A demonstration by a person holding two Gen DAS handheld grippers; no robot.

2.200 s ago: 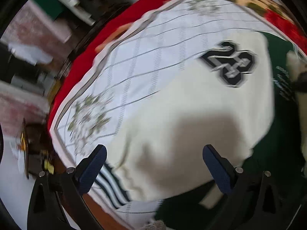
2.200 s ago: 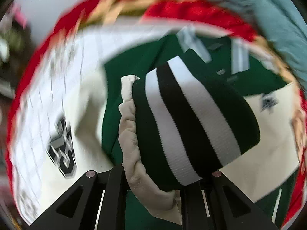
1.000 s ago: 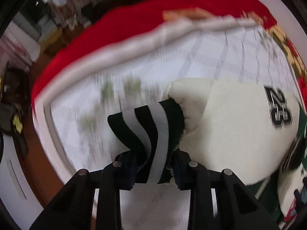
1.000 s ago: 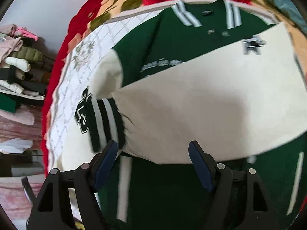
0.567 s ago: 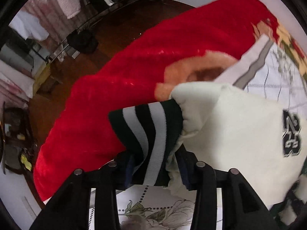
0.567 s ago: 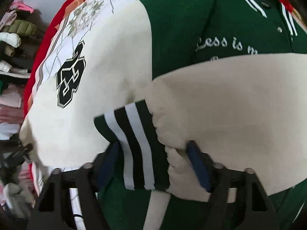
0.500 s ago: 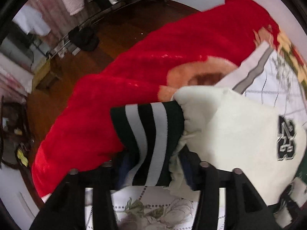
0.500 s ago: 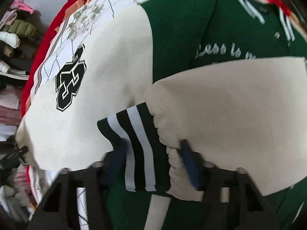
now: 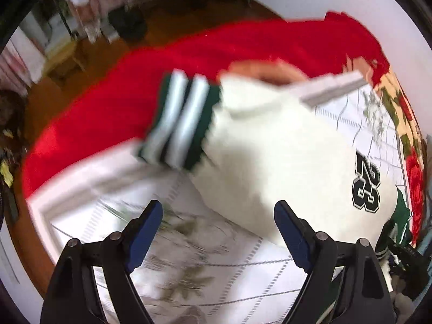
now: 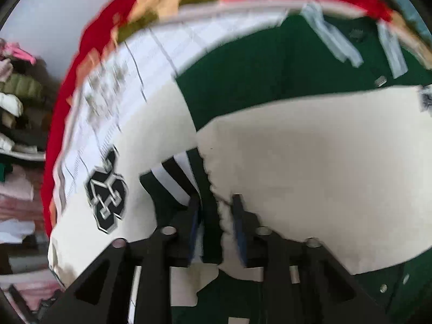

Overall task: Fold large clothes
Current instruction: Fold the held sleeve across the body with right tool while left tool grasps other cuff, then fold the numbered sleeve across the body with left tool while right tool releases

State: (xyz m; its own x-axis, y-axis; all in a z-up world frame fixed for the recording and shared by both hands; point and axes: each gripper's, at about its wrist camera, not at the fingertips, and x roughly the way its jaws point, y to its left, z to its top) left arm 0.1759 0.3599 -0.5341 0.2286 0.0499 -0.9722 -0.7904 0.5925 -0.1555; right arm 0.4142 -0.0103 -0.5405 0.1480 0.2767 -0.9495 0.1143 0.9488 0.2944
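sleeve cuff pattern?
Dark green with white and black stripes; the cuff shows best in the left wrist view.

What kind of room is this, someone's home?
Most likely a bedroom at home. A varsity jacket lies on a quilted bedspread over a red blanket, stacked clothes on shelves stand to one side, and there is a wooden floor beyond.

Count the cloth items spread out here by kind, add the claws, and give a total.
Varsity jacket: 1
White checked sheet: 1
Red blanket: 1
Claws: 2 (left claw, jaws just opened, gripping nothing; right claw, jaws just closed on the jacket's striped cuff)
Total: 5
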